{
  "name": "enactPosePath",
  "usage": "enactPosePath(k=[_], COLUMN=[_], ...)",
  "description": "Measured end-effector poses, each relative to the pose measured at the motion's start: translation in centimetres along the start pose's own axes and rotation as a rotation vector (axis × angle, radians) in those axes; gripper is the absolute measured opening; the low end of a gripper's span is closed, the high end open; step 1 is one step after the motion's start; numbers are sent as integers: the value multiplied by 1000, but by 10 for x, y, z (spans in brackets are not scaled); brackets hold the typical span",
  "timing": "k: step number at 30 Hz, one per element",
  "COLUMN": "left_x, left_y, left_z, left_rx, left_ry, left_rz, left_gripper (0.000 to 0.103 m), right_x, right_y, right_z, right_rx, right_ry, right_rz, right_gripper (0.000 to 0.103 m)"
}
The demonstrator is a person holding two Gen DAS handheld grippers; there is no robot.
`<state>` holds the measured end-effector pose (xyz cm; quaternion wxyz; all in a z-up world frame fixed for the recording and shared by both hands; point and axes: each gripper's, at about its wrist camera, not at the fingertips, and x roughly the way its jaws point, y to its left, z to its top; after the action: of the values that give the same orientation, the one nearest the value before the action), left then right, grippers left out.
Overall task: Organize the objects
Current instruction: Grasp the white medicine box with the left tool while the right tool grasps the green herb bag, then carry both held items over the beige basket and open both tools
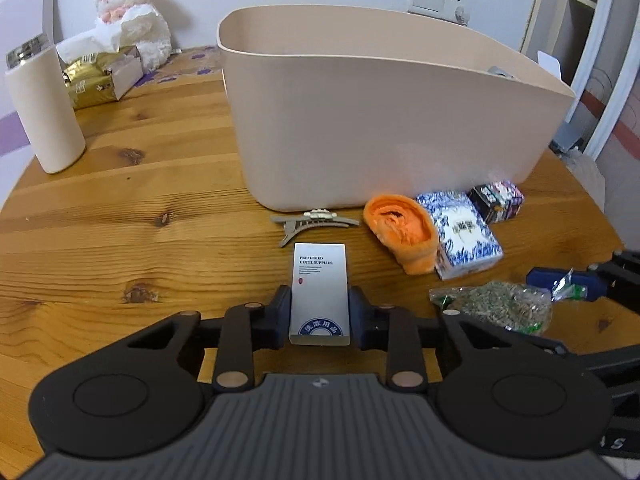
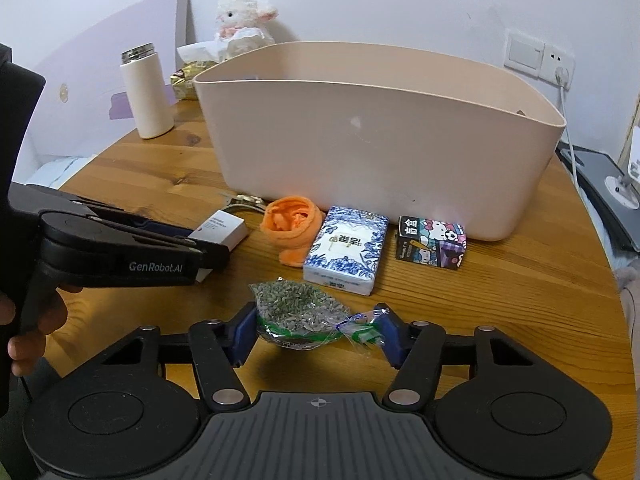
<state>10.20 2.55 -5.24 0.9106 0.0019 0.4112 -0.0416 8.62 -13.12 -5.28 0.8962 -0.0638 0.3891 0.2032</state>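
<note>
Left tongs (image 1: 320, 312) closed on white box (image 1: 319, 292), pads pressed to both long sides, box end pointing far toward bin. Right tongs (image 2: 316, 330) set around clear bag of dried herbs (image 2: 300, 312); left pad touches bag, right pad meets only the crinkled bag end, so firm grip or not: cannot tell. Bag sits on table (image 2: 500, 280) near edge. A hand (image 2: 28, 336) grips left handle at far left of right view. Just past bag: blue-white tissue pack (image 2: 346, 254), orange sock (image 2: 290, 226) touching its left side, cartoon box (image 2: 432, 242) to the right, apart. Grey hair clip (image 1: 312, 222) lies between white box and bin. Big beige bin (image 2: 380, 140) stands behind all these, upright. Far left: cream bottle (image 1: 44, 108), gold packets (image 1: 90, 80), plush lamb (image 1: 132, 16) against wall.
</note>
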Motion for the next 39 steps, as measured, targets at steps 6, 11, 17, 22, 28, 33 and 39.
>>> enactPosePath(k=[6, 11, 17, 22, 28, 33, 39], left_x=[-17, -44, -75, -93, -94, -70, -26], left_y=[1, 1, 0, 2, 4, -2, -5], left_z=[-3, 2, 16, 36, 70, 99, 124], left_rx=[3, 4, 8, 5, -12, 11, 12], left_ry=[-35, -85, -160, -236, -304, -306, -256], left_rz=[2, -11, -22, -17, 12, 53, 75], left_gripper=[32, 32, 32, 33, 33, 33, 33], right_x=[-14, -34, -66, -87, -97, -86, -53], right_y=[3, 1, -11, -27, -50, -68, -86], right_z=[-3, 1, 19, 42, 72, 93, 111], right_rx=[-18, -18, -4, 23, 55, 84, 110], right_ry=[-29, -77, -164, -239, -311, -326, -301], right_rz=[-9, -32, -72, -107, -149, -176, -196], right_gripper=[57, 57, 57, 57, 57, 57, 57])
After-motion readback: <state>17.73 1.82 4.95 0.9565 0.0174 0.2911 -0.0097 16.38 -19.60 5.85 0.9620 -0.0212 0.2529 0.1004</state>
